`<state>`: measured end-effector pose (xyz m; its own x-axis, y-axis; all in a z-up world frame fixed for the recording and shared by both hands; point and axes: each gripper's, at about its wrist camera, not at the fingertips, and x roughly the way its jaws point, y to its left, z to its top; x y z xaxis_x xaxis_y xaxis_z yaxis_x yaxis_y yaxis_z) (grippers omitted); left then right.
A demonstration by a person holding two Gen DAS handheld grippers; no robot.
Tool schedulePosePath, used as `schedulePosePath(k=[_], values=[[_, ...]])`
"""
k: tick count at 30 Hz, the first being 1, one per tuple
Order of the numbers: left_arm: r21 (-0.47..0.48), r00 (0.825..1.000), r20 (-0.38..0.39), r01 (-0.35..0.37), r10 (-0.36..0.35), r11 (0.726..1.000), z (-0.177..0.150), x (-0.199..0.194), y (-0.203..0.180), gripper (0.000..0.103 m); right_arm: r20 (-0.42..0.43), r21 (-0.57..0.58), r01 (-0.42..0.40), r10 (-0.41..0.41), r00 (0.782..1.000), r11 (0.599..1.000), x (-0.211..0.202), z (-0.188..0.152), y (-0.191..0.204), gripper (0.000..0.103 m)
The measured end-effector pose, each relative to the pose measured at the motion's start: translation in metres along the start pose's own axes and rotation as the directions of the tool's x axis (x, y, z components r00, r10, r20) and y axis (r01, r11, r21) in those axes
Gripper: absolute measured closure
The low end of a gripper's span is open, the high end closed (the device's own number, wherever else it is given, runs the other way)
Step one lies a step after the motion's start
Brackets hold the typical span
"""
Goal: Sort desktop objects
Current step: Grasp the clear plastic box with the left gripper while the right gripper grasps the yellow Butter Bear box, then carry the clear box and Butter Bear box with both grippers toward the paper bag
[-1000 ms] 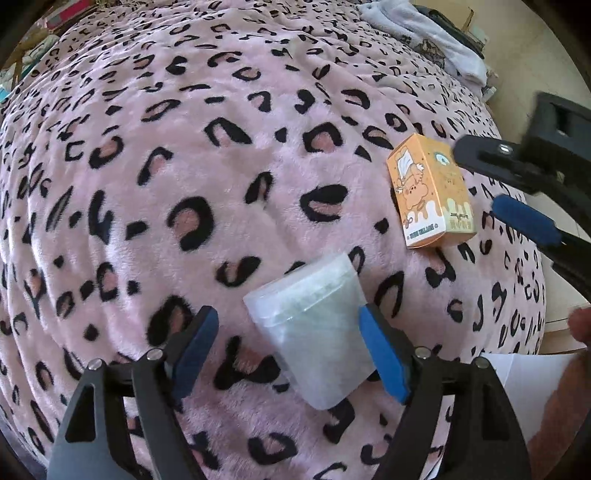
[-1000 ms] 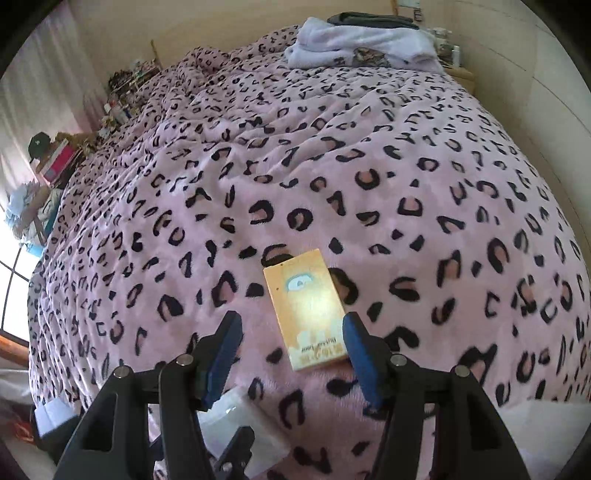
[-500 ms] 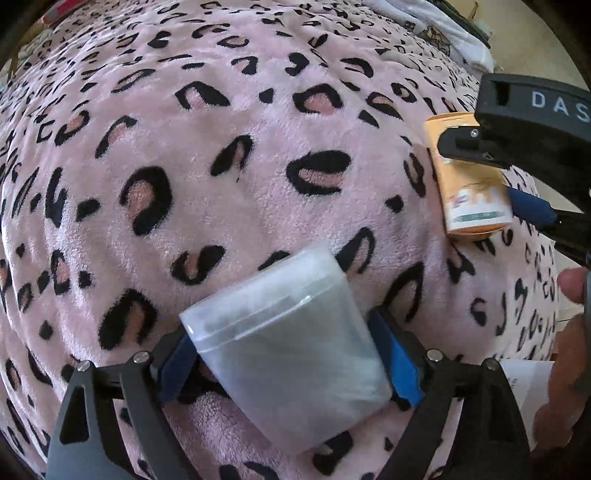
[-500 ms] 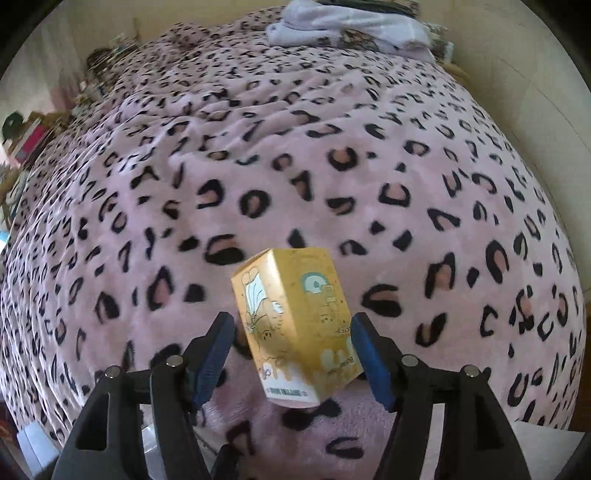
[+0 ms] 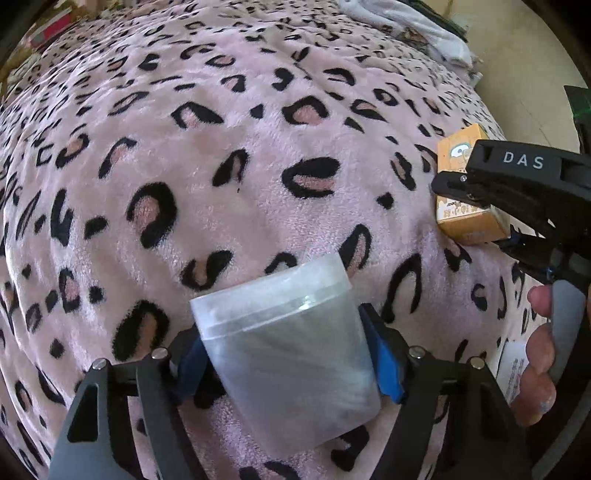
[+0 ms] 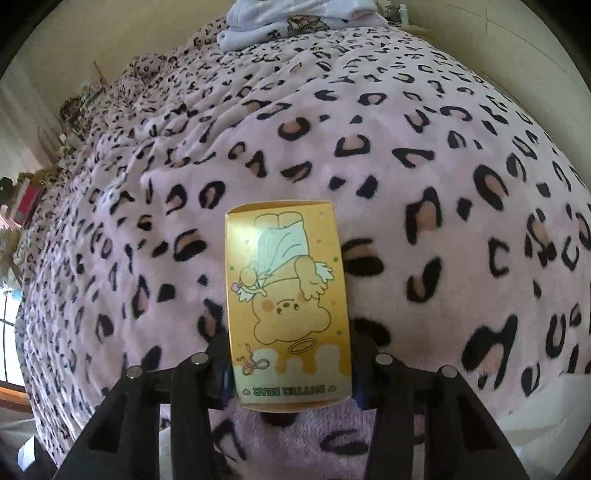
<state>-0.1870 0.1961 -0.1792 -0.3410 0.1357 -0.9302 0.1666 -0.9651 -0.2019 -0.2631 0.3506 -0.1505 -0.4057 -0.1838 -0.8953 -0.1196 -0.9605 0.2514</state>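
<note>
A big bed (image 5: pixel 258 155) spread with a pink leopard-print blanket (image 6: pixel 424 184) fills the room ahead of both grippers, running well beyond their fingertips to a heap of pale folded clothes (image 6: pixel 295 14) at its far end.

The left gripper (image 5: pixel 288 354) points steeply down at the blanket. Its jaws have just been closing, and now the blue pads press on both sides of a frosted plastic container (image 5: pixel 288 350) that sits between them, its rim end pointing away from the gripper and its other end back toward the gripper's body.

Off to that gripper's right is the right gripper (image 6: pixel 290 363), with a hand (image 5: pixel 539 350) wrapped round its grey handle. Its jaws have also just been closing, and they are narrow now, clamped on the sides of a yellow Butter Bear box (image 6: pixel 288 302). The box stands out ahead of the fingers, printed face toward the camera with the bear upside down, and the lettered end is nearest the gripper. From the left wrist view it appears lifted a little off the blanket, though I cannot be sure.

A white sheet of paper (image 5: pixel 511 369) lies just behind the right gripper at the blanket's edge.
</note>
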Motion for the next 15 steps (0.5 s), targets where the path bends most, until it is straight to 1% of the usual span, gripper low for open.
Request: schedulePosePath(k=[3,6,9,15], values=[[0.027,1.000,0.001,0.009,-0.009,1.000,0.001,-0.002,0.003,0.030,0.012,-0.002,-0.005,0.005,1.000,1.000,-0.007,-0.011,0.004,0.057],[0.076,1.000,0.026,-0.009,0.007,0.997,-0.006,-0.018,0.007,0.031,0.028,-0.012,-0.002,0.002,1.000,1.000,-0.016,-0.023,0.008,0.057],[0.111,0.999,0.048,-0.022,0.016,0.994,-0.006,-0.027,0.009,0.032,0.044,-0.020,0.010,-0.009,0.999,1.000,-0.028,-0.037,0.008,0.057],[0.157,0.995,0.094,-0.049,0.034,0.986,-0.006,-0.049,0.025,0.033,0.073,-0.031,0.032,-0.030,0.997,0.999,-0.052,-0.065,0.006,0.057]])
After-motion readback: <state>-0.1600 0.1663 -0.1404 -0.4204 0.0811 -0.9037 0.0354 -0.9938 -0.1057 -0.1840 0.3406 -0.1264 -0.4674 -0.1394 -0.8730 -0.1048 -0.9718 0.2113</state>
